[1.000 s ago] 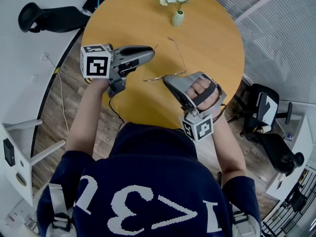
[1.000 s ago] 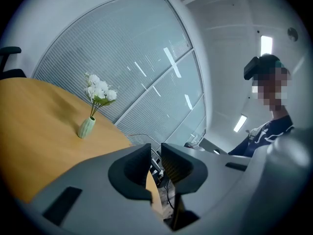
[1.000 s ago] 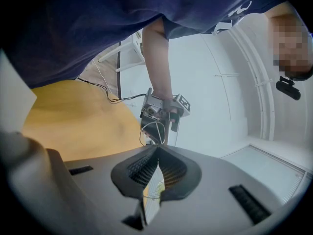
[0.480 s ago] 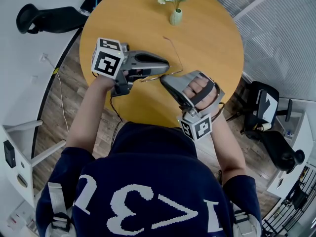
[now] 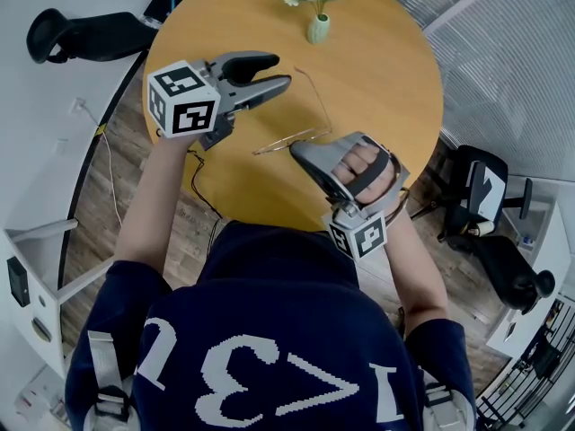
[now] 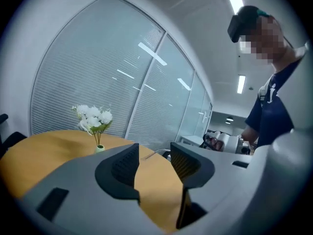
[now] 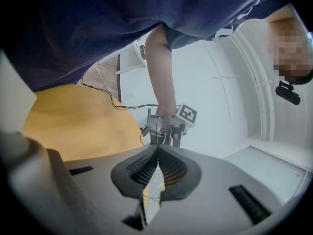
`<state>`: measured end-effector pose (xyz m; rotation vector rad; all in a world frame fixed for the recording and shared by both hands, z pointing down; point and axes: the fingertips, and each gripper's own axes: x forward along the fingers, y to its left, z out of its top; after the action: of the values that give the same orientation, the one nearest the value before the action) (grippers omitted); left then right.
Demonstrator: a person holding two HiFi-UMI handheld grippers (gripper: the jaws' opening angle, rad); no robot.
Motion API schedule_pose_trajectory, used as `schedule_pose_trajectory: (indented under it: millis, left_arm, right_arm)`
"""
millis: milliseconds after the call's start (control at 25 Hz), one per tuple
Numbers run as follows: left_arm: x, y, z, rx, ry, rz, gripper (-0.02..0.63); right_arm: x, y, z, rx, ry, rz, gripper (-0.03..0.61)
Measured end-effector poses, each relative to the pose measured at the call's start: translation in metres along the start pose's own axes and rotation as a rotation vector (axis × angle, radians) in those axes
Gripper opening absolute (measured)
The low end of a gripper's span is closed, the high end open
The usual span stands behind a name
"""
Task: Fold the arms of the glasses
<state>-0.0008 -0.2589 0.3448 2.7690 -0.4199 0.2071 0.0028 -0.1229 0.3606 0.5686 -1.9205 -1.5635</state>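
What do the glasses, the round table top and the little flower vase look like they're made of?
Glasses: thin metal wire, probably, going by the hair-fine, glinting rims and arm. Table top: wood or wood-look laminate, smooth and matte, an even honey tone; grain is not visible. Vase: smooth pale green, perhaps ceramic or glass; too small to tell.

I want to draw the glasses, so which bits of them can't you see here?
Head view: lenses of the glasses; the wire frame is too thin and small.
Head view: the frame's end, hidden under the right gripper shut on it.
Right gripper view: only a wire sliver shows between the jaws; its body hides the rest.
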Motion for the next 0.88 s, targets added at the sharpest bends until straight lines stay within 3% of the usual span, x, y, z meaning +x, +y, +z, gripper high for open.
schedule_pose_trajectory:
  millis: [120, 440, 600, 880]
  left_arm:
    - [0.007, 0.01, -0.006, 0.007, 0.067, -0.049, 0.213]
    - [0.025, 0.002, -0.026, -0.046, 0.171, -0.285, 0.213]
    - [0.018, -0.012, -0.029, -0.127, 0.193, -0.387, 0.119]
    - [-0.008, -0.028, -0.03, -0.11, 0.177, -0.419, 0.061]
  right_arm:
    - [-0.001, 0.001, 0.006, -0.003, -0.015, 0.005, 0.028]
    - [-0.004, 0.002, 0.018, -0.022, -0.042, 0.011, 0.028]
    - [-0.006, 0.003, 0.012, -0.013, -0.019, 0.013, 0.028]
    - [-0.007, 0.001, -0.014, 0.079, 0.052, 0.0, 0.028]
